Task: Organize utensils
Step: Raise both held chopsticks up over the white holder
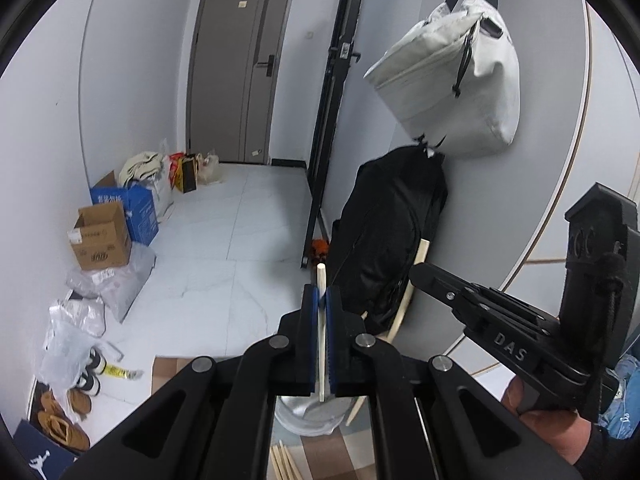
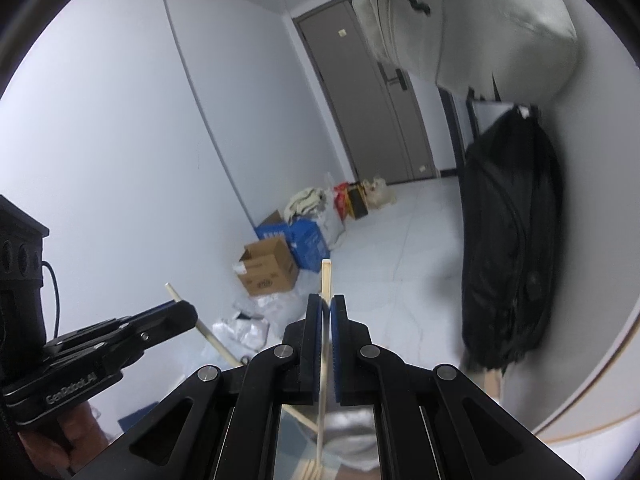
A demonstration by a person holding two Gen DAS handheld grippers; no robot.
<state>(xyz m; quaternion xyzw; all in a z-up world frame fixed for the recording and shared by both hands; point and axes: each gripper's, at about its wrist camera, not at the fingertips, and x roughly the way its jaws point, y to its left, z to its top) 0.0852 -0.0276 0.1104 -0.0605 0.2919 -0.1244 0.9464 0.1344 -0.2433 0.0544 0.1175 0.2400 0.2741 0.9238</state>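
Note:
My left gripper [image 1: 322, 300] is shut on one pale wooden chopstick [image 1: 321, 276] that stands upright between its blue pads. Its lower end hangs over a shiny metal cup [image 1: 310, 414] below the fingers. My right gripper [image 2: 326, 306] is shut on another wooden chopstick [image 2: 326, 276], also upright, above the same metal cup [image 2: 352, 436]. The right gripper also shows in the left wrist view [image 1: 416, 274], and the left gripper shows in the right wrist view [image 2: 188, 312] with its chopstick [image 2: 212, 336] slanting down. More chopsticks [image 1: 284, 462] lie on the surface below.
A black bag [image 1: 392, 232] and a white bag [image 1: 452, 76] hang on the wall to the right, close to both grippers. Cardboard boxes [image 1: 102, 236], plastic bags and shoes [image 1: 64, 420] line the left wall. A grey door [image 1: 236, 64] is at the far end.

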